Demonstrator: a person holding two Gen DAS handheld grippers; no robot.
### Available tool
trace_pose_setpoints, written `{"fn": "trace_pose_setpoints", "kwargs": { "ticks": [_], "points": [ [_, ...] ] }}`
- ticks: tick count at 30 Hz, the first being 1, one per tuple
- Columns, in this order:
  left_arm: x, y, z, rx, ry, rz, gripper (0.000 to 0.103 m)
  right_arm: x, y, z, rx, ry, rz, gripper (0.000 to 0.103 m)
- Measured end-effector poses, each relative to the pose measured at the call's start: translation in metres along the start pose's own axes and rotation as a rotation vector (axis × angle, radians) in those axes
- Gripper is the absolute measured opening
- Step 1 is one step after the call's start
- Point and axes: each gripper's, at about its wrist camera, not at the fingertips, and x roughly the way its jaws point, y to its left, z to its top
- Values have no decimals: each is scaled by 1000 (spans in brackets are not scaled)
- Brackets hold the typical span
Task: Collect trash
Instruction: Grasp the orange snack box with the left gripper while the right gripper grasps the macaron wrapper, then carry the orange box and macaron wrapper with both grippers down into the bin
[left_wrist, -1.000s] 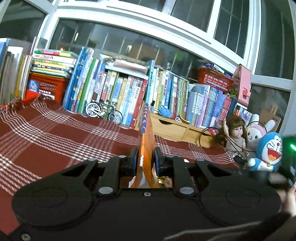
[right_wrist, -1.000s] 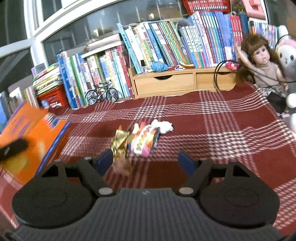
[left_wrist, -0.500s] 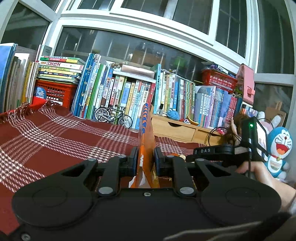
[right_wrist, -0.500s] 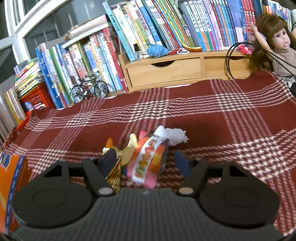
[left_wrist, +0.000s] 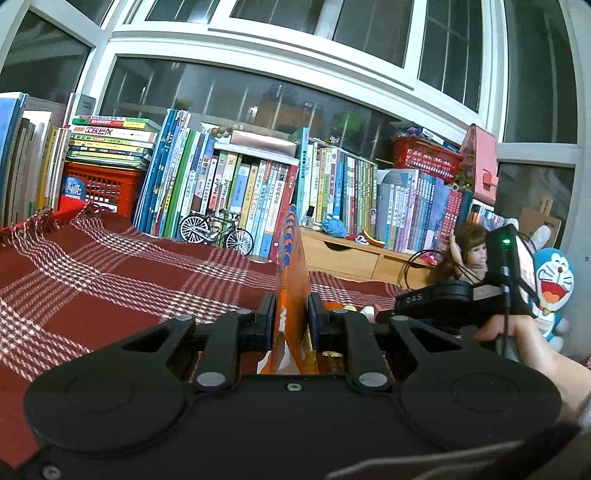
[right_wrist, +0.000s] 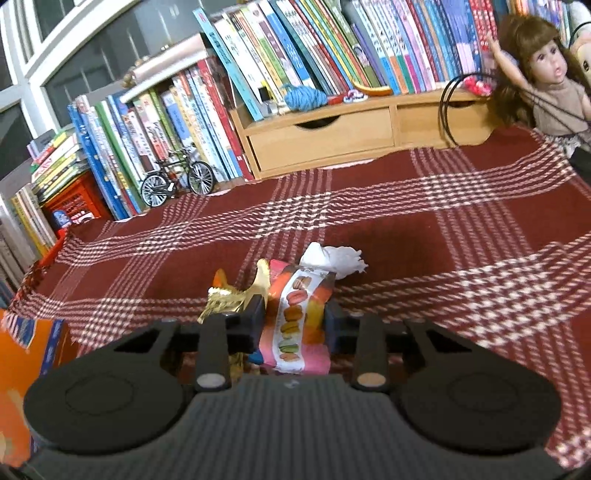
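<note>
Trash pile sits on the plaid cloth (right_wrist: 424, 229) near the front: one macaron wrapper (right_wrist: 295, 325), one gold foil wrapper (right_wrist: 225, 299) just left of it, and one white tissue wad (right_wrist: 336, 256) touching the far end of the macaron one. So three pieces that I can count. The right gripper (right_wrist: 293, 323) has its jaws either side of the macaron wrapper, closed in against it, pinching it. The gold foil is just outside the left jaw.

The left gripper (left_wrist: 291, 321) has its jaws pressed on an orange bag (left_wrist: 291, 280), held upright on edge, well left of the pile in the right view.

Further out: one toy bicycle (right_wrist: 177, 181) by the books (right_wrist: 258, 70), one wooden drawer unit (right_wrist: 354, 129) with two drawers, one blue yarn ball (right_wrist: 304, 98) on top, one doll (right_wrist: 546, 81) at the right. The left view adds one Doraemon plush (left_wrist: 554, 273) and two red baskets (left_wrist: 424, 157).
</note>
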Motion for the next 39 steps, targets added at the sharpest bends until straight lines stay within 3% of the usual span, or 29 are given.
{"fn": "trace_pose_setpoints", "kwargs": {
  "ticks": [8, 21, 30, 39],
  "points": [
    [-36, -18, -5, 28, 10, -27, 16, -71, -3, -24, -42, -27, 56, 38],
    [-117, -49, -38, 40, 85, -71, 17, -184, -2, -106, -114, -17, 180, 38],
    [-173, -52, -81, 66, 158, -82, 17, -217, 2, -183, -170, 46, 235, 39],
    [-190, -43, -120, 60, 275, -79, 18, -213, 7, -244, -189, 144, 253, 39]
  ]
}}
